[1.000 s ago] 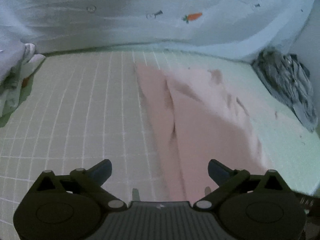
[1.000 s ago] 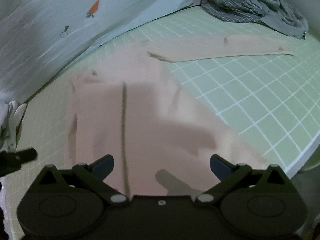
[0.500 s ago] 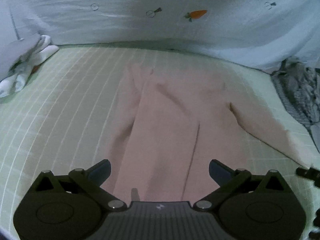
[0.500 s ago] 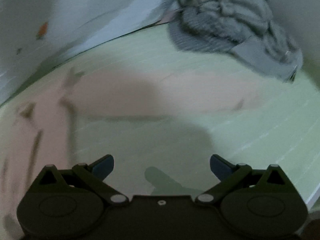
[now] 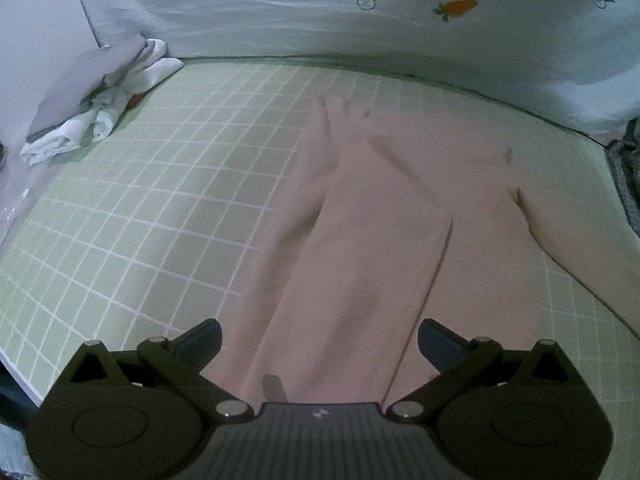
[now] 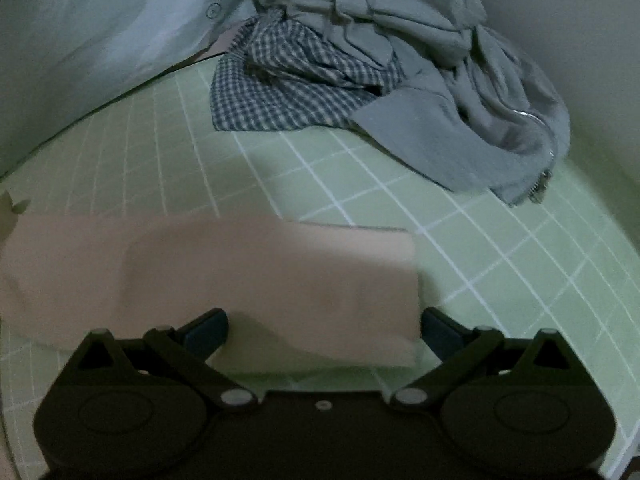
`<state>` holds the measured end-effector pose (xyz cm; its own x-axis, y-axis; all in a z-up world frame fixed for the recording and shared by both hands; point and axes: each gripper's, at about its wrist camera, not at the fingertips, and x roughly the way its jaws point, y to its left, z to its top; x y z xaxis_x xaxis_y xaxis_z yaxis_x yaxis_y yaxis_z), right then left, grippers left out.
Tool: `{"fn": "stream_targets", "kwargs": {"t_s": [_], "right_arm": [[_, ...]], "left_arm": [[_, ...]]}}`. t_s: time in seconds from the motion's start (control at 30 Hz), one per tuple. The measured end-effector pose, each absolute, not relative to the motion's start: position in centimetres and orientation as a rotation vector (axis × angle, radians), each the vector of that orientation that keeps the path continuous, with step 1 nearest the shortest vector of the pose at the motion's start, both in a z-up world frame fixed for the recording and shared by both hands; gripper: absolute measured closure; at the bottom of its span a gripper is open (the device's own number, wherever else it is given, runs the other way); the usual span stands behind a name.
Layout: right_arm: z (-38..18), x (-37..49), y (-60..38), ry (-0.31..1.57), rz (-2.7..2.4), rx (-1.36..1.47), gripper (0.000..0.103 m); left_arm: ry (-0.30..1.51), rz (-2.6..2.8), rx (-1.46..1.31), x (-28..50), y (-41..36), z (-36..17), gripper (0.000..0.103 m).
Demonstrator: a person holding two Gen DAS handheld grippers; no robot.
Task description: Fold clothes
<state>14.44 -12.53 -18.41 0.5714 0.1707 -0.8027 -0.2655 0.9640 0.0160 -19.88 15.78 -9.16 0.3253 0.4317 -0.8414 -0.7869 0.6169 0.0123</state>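
Note:
A pale pink long-sleeved garment (image 5: pixel 384 216) lies flat on the green gridded mat (image 5: pixel 160 200), its left sleeve folded over the body. My left gripper (image 5: pixel 318 344) hovers open above the garment's near hem, nothing between its fingers. In the right wrist view the garment's other sleeve (image 6: pixel 248 272) stretches out flat across the mat (image 6: pixel 500 264), its cuff end toward the right. My right gripper (image 6: pixel 323 330) is open just over that sleeve near the cuff, holding nothing.
A heap of grey and checked clothes (image 6: pixel 384 68) sits at the mat's far right corner. White and grey folded cloths (image 5: pixel 100 104) lie at the far left corner. A pale blue carrot-print sheet (image 5: pixel 360 12) backs the mat. The mat's near edge runs at lower left.
The left view swung left and pulled back, showing the whole garment body. My right gripper swung right from the body and came down close over the outstretched sleeve's cuff end.

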Motion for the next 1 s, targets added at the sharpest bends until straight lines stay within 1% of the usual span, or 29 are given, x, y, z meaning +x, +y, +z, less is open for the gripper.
{"fn": "stream_targets", "kwargs": {"t_s": [0.13, 0.2, 0.23, 0.27, 0.3, 0.33, 0.37, 0.57, 0.7, 0.8, 1.0], "right_arm": [[-18.3, 14.8, -12.4, 0.939, 0.283, -0.126, 0.0], [-18.1, 14.7, -12.5, 0.934, 0.314, -0.135, 0.004], [-17.9, 14.6, -12.4, 0.921, 0.343, -0.145, 0.015], [-17.7, 14.4, -12.4, 0.904, 0.374, -0.154, 0.042], [-17.4, 14.3, -12.3, 0.895, 0.407, -0.159, 0.058], [-17.1, 14.3, -12.1, 0.899, 0.429, -0.155, 0.087], [-17.0, 14.3, -11.8, 0.908, 0.444, -0.147, 0.093], [-15.2, 12.0, -10.2, 0.852, 0.455, -0.106, 0.094], [-13.3, 8.5, -7.1, 0.794, 0.503, -0.086, 0.094], [-11.8, 5.2, -3.2, 0.778, 0.561, -0.057, 0.096], [-10.3, -3.5, 10.0, 0.78, 0.829, -0.006, 0.097]], "left_arm": [[0.935, 0.838, -0.449, -19.6, 15.7, -9.3, 0.0], [0.933, 0.841, -0.454, -19.5, 15.8, -9.4, 0.0], [0.93, 0.843, -0.458, -19.6, 16.1, -9.4, 0.0], [0.926, 0.846, -0.464, -19.8, 16.5, -9.4, 0.0], [0.92, 0.851, -0.472, -20.0, 16.9, -9.4, 0.0], [0.913, 0.857, -0.482, -20.2, 17.4, -9.4, 0.0], [0.907, 0.867, -0.489, -20.5, 17.8, -9.4, 0.0], [0.909, 0.911, -0.502, -23.1, 21.0, -9.9, 0.0], [0.916, 0.88, -0.515, -25.5, 24.0, -10.6, 0.0], [0.909, 0.864, -0.519, -27.6, 26.6, -10.6, 0.0], [0.89, 0.849, -0.496, -31.7, 31.9, -10.2, 0.0]]}}
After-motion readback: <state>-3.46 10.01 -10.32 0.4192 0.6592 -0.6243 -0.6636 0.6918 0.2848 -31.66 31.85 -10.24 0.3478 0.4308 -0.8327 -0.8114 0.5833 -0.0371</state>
